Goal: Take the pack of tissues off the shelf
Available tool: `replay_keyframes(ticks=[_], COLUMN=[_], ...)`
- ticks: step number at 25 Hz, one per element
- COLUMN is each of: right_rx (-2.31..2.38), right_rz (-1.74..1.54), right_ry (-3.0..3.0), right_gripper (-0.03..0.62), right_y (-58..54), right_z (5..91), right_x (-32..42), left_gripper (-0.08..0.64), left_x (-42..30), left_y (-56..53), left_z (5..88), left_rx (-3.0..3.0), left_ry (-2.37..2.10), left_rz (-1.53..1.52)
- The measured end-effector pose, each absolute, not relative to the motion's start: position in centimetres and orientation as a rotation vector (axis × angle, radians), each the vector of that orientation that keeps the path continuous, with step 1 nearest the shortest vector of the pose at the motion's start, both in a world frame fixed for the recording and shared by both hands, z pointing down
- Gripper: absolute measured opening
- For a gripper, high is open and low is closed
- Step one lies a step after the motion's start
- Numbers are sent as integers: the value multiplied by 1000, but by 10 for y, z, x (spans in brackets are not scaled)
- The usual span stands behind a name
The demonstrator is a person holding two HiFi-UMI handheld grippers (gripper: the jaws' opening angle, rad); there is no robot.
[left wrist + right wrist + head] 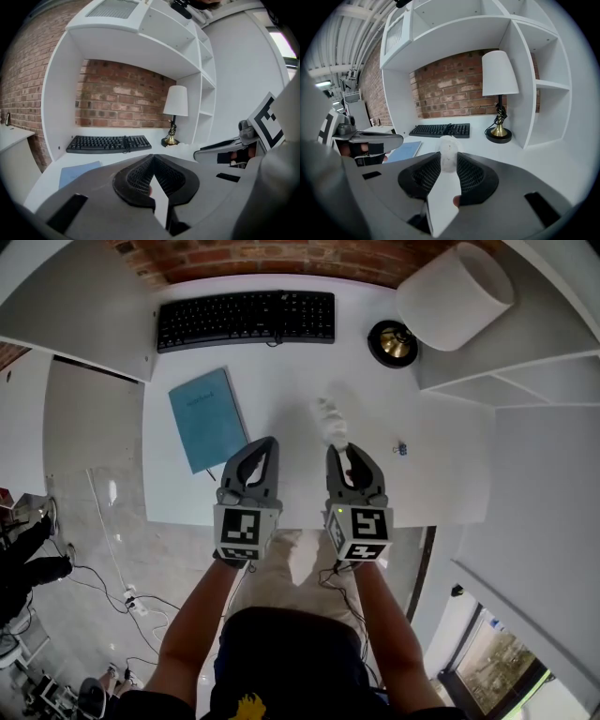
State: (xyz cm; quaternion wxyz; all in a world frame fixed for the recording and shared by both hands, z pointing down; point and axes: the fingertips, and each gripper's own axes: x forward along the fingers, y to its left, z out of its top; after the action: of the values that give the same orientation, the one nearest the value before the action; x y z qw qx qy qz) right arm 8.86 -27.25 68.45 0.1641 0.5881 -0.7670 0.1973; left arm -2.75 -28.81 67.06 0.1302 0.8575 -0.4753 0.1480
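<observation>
Now one pack of tissues (330, 421) is pinched in right gripper (343, 454) jaws; left gripper (268, 444) jaws are pressed together. One keyboard (246, 319), one lamp (455, 296) and one notebook (208, 418) are laid on counter (441, 484).

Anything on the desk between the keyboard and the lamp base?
Nothing. The head view shows only bare white desk between the keyboard and the lamp base. The right gripper view shows the same gap.

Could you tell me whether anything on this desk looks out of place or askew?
The blue notebook lies askew on the desk, unlike the straight keyboard, and a tiny blue item sits loose by itself toward the right. Nothing looks spilled or damaged.
</observation>
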Motion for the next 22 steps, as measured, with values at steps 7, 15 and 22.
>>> replay_keyframes(ticks=[7,15,22], right_rx=[1663,1646,1636], right_rz=[600,663,703], right_ry=[-2164,-2138,-2106], right_gripper=[104,104,104], right_y=[-270,-261,-255], right_z=[704,729,747], right_x=[89,84,87], left_gripper=[14,14,14], left_x=[-28,-27,-19], left_y=[-295,-295,-284], left_z=[682,698,713], left_rx=[2474,2469,2450], left_ry=[-1382,-1373,-1334], left_rz=[432,440,464])
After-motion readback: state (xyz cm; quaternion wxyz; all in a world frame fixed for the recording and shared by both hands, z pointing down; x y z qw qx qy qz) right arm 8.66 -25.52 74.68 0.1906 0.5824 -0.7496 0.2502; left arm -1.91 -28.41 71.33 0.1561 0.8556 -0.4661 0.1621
